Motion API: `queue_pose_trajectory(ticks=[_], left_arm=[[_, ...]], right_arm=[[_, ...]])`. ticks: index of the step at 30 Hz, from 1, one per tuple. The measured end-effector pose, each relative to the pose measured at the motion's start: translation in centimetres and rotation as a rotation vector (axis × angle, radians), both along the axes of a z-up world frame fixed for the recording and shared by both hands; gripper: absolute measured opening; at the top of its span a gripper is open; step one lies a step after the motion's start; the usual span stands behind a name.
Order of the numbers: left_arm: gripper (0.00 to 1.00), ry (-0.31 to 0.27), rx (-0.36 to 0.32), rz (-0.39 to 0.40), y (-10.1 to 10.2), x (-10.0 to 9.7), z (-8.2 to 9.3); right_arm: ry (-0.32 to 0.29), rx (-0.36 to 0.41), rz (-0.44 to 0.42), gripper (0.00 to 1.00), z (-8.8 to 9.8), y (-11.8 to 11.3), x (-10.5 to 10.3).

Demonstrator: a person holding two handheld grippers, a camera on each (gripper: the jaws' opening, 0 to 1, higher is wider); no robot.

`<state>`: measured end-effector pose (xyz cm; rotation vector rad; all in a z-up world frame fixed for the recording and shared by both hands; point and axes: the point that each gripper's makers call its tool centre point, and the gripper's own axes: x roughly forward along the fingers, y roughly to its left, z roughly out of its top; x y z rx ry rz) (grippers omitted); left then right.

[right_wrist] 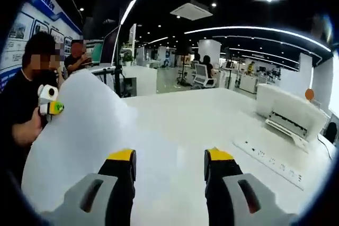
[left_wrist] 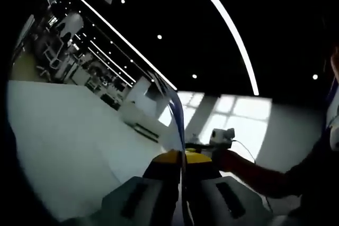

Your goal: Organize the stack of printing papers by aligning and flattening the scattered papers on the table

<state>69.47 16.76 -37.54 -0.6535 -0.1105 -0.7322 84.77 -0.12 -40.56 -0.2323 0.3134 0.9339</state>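
Between the left gripper (left_wrist: 183, 175) jaws, which are sitting nearly closed, a paper sheet (left_wrist: 79, 146) is being pinched edge-on and is curving up off the table (right_wrist: 212, 115). Right gripper (right_wrist: 169, 162) is hanging wide open over the white table, gripping nothing, with the lifted sheet just to its left. Farther back, a printer (right_wrist: 288, 112) is sitting on the tabletop.
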Motion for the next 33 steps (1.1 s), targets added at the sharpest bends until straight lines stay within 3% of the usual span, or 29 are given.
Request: queue_pose_trajectory(ticks=[7, 17, 22, 33], left_arm=[[0.06, -0.003, -0.014, -0.004, 0.1, -0.2, 0.1], [0.06, -0.004, -0.031, -0.007, 0.2, -0.4, 0.3], [0.06, -0.002, -0.021, -0.008, 0.0, -0.3, 0.2], [0.06, -0.002, -0.016, -0.009, 0.0, -0.3, 0.2]], right_arm=[[0.02, -0.027, -0.023, 0.48, -1.5, 0.3, 1.5], [0.034, -0.052, -0.007, 0.52, -2.5, 1.3, 2.1], [0.069, -0.033, 0.013, 0.52, -3.4, 2.6, 1.2], [0.101, 0.008, 0.014, 0.51, -4.9, 4.0, 1.9]])
